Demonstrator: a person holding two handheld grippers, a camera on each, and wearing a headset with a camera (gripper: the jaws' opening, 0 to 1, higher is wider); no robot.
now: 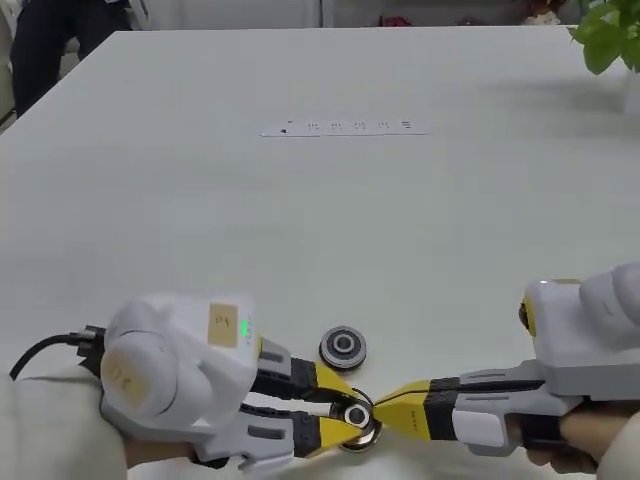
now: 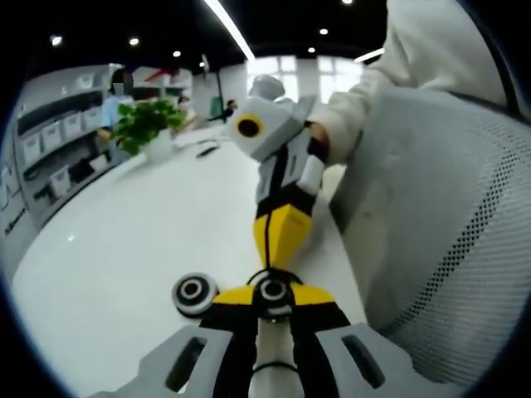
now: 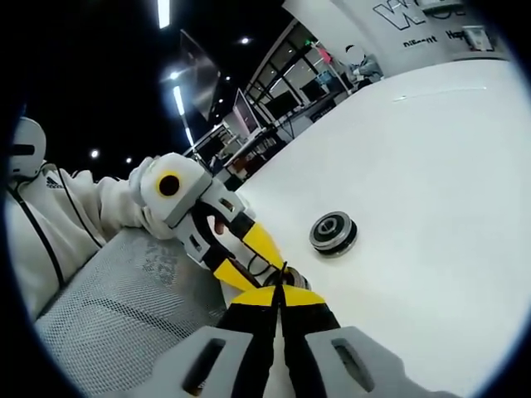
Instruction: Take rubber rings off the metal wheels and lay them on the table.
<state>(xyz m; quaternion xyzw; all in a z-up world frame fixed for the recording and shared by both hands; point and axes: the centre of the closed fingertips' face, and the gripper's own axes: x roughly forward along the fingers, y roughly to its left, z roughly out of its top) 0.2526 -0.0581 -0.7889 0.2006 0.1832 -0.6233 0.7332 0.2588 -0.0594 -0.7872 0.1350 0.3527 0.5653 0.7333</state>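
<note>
Left gripper [image 1: 350, 412], held low and close at the bottom edge of the head view, has its yellow jaws clamped on a small metal wheel [image 1: 357, 417]. The jaws cover most of that wheel, so little more than its shiny hub shows. Right gripper [image 1: 380, 408] comes in from the opposite side, tip to tip with the left one. Its jaws are pressed together at the wheel's edge, pinching a thin black strand of the rubber ring [image 2: 267, 274]. The strand is fine and hard to make out, and how much of the ring is still seated on the wheel cannot be told.

A second wheel [image 1: 343, 346] lies flat on the white tabletop [image 1: 320, 230] just beyond the left gripper's jaws, not touching either gripper, with a dark band around its rim. Far beyond both grippers lies a pale strip [image 1: 345, 127] with marks too small to read. A green plant [image 1: 608, 35], cut off by the frame, stands far beyond the right gripper.
</note>
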